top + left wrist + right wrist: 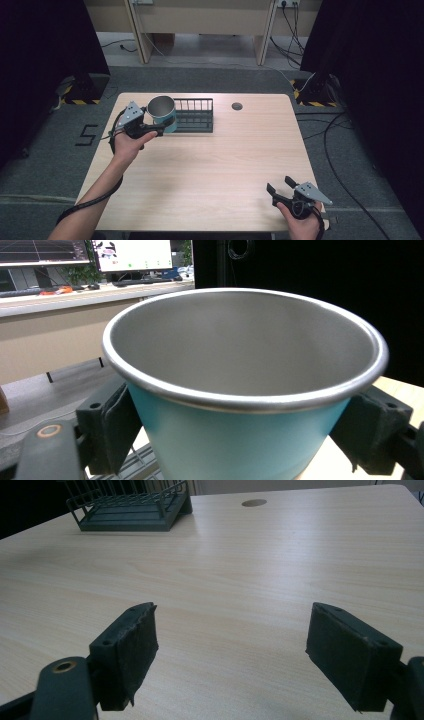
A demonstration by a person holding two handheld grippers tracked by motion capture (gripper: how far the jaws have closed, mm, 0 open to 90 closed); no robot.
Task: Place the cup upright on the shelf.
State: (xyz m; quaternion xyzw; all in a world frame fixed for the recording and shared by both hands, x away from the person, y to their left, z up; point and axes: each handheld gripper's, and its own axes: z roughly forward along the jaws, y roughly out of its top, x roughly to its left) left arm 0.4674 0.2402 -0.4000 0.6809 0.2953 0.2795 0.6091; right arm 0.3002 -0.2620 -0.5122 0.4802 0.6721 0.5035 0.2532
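Note:
A teal cup point(163, 113) with a steel inside hangs upright above the left end of the black wire rack point(196, 115). My left gripper point(159, 129) is shut on the cup, one pad on each side of its wall. In the left gripper view the teal cup point(240, 390) stands large between the two pads point(116, 427), and part of the rack point(145, 466) shows below it. My right gripper point(280, 188) rests low over the table's front right corner, open, with bare wood between its jaws. In the right gripper view my right gripper point(245, 655) is open and the rack point(130, 507) lies far off.
The light wooden table point(210, 165) has a round cable hole point(237, 106) at its back right. Cables trail on the grey floor to the right, and black stands with yellow-striped feet flank the table's far corners.

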